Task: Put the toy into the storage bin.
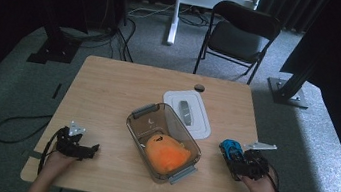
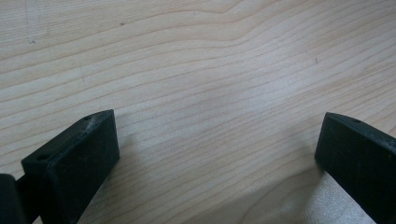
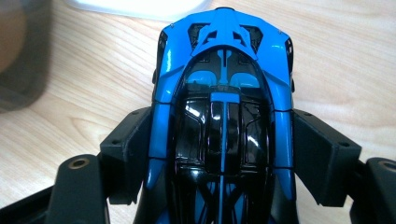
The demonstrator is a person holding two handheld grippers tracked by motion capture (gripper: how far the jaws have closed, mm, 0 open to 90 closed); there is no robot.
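A blue and black toy car [image 3: 223, 116] sits between the jaws of my right gripper [image 3: 223, 154], which is shut on its sides just above the table. From above, the car [image 1: 230, 147] pokes out of the right gripper [image 1: 242, 161] near the table's right front. A clear plastic container [image 1: 162, 140] in the middle holds an orange plush toy [image 1: 165, 153]. Its white lid [image 1: 187, 112] lies behind it on the table. My left gripper [image 2: 217, 149] is open over bare wood, and from above it [image 1: 85, 149] rests at the left front.
The wooden table [image 1: 108, 92] has bare room on its left half. A small dark round object [image 1: 199, 87] lies near the far edge. A black folding chair [image 1: 240, 35] stands behind the table, with cables on the floor [image 1: 18, 125] at the left.
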